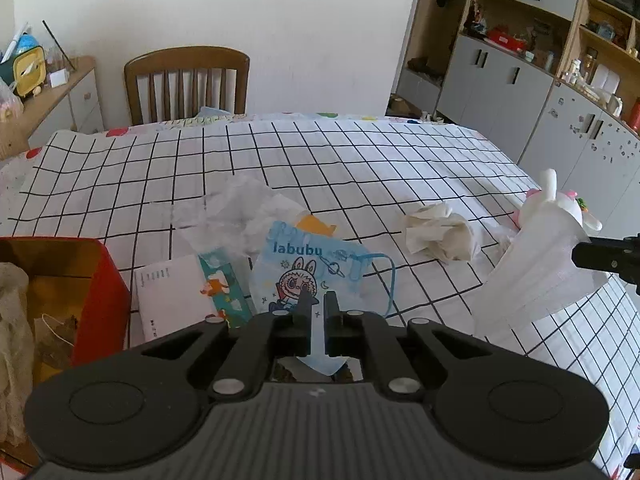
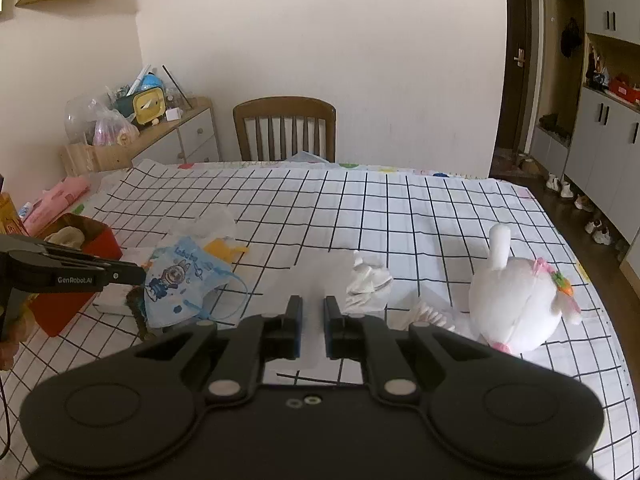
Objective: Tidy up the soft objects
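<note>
Here, each hand-held gripper grasps a mask: left (image 1: 316,304) cartoon mask (image 1: 304,272), right (image 2: 313,308) white mask (image 1: 540,276).

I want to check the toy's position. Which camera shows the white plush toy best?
The right wrist view: the white plush toy is whole and near. In the left wrist view it sits small at the edge, partly behind the white mask.

The crumpled tissue (image 2: 370,280) lies between the printed mask (image 2: 182,280) and plush toy (image 2: 516,304).
</note>
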Demonstrator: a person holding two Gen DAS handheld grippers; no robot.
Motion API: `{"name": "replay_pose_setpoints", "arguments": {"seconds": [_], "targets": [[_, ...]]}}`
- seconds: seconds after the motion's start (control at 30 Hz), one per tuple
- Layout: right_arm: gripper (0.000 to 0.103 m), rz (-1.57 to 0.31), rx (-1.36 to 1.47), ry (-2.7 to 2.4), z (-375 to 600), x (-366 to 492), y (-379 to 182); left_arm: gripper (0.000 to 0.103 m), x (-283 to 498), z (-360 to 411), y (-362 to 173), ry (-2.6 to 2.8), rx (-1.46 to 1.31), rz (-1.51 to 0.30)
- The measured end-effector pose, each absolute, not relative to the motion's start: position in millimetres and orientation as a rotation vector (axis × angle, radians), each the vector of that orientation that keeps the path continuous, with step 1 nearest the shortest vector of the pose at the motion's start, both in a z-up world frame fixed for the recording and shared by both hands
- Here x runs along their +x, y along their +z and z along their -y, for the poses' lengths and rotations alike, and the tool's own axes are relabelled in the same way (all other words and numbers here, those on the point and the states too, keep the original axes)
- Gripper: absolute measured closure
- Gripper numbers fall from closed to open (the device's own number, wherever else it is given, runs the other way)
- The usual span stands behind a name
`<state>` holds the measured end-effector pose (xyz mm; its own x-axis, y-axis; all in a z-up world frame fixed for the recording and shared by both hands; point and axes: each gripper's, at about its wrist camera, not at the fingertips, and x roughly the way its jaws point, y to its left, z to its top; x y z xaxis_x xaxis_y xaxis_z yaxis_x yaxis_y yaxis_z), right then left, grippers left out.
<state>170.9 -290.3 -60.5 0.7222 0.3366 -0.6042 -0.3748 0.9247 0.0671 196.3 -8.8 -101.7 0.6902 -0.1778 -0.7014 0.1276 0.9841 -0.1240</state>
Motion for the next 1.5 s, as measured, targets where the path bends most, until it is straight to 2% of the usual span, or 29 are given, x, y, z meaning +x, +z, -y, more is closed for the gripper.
{"name": "replay_pose_setpoints", "arguments": {"seconds": [0.1, 0.17, 0.2, 0.23, 0.27, 0.53, 0.7, 1.33, 1.43, 1.5], "targets": [[0.093, -0.662, -0.062, 0.396, 291.0, 173.6, -62.8, 0.093, 199.6, 9.9, -105.0, -0.161, -0.069, -0.798], [0.093, -0.665, -0.064, 0.398, 291.3, 175.7, -64.4, 0.072, 201.7, 11.1, -107.2, -0.158, -0.071, -0.802], [0.093, -0.668, -0.063, 0.400, 291.6, 176.9, -65.0, 0.038, 202.1, 11.4, -107.8, -0.158, -0.076, -0.800], [0.093, -0.669, -0.063, 0.402, 291.7, 177.8, -65.6, 0.010, 202.4, 11.7, -108.2, -0.159, -0.084, -0.794], [0.093, -0.671, -0.065, 0.404, 291.7, 178.7, -66.2, 0.008, 202.3, 12.0, -108.1, -0.162, -0.088, -0.784], [0.093, -0.680, -0.073, 0.414, 294.1, 185.9, -70.0, 0.008, 218.1, 19.5, -115.6, -0.145, -0.067, -0.782], [0.093, -0.690, -0.071, 0.418, 294.7, 190.4, -73.5, 0.004, 228.7, 24.5, -123.0, -0.124, -0.010, -0.779], [0.093, -0.729, -0.070, 0.428, 292.7, 202.1, -84.8, 0.004, 261.8, 36.6, -152.1, -0.156, 0.135, -0.876], [0.093, -0.732, -0.067, 0.428, 291.9, 203.7, -85.5, 0.005, 263.9, 35.1, -151.5, -0.143, 0.122, -0.875], [0.093, -0.729, -0.068, 0.428, 291.3, 203.9, -85.2, 0.013, 264.2, 33.6, -151.0, -0.146, 0.110, -0.873]]}}
